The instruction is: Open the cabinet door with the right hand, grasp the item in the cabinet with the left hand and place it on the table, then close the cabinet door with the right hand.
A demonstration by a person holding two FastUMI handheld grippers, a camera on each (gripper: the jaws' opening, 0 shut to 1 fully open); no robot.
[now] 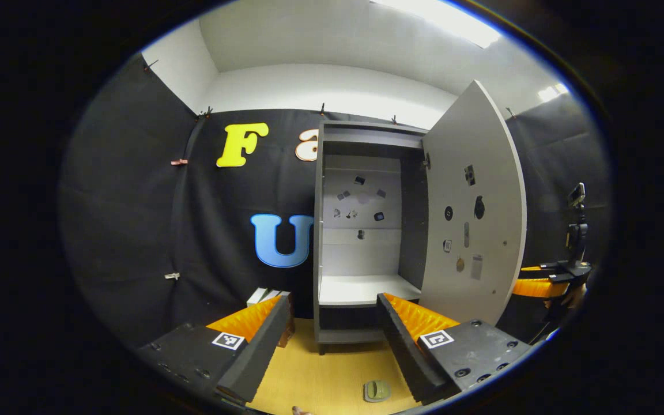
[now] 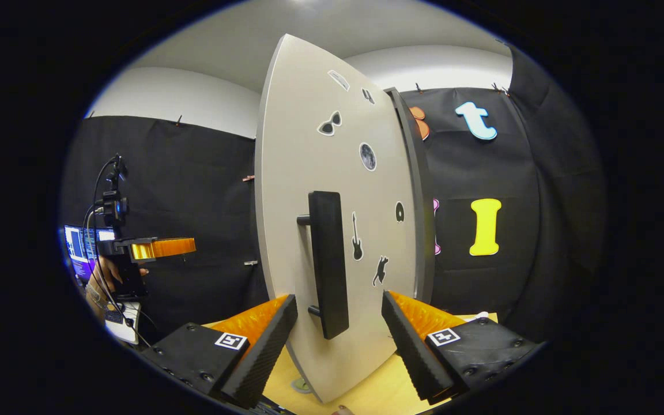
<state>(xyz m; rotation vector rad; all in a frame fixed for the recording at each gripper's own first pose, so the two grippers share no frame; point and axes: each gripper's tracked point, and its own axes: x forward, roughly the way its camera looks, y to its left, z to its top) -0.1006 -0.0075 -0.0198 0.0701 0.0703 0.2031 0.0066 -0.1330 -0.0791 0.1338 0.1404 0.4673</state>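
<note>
The grey cabinet (image 1: pixel 361 144) stands on the yellow table (image 1: pixel 320 374) with its door (image 1: pixel 476 202) swung wide to the right. Its white shelf (image 1: pixel 361 288) looks bare. A small olive item (image 1: pixel 377 390) lies on the table in front of the cabinet, between and below my left gripper (image 1: pixel 333 302), which is open and holds nothing. In the right gripper view the door's outer face (image 2: pixel 332 173) is close, and my right gripper (image 2: pixel 339 300) is open, its fingers either side of the lower end of the black handle (image 2: pixel 329 262) without pressing it.
White boxes (image 1: pixel 266 297) sit on the table left of the cabinet. The other gripper (image 1: pixel 545 285) shows past the door's edge. A hand holds the left gripper (image 2: pixel 159 248) at the far left, with a lit screen (image 2: pixel 81 248) behind it.
</note>
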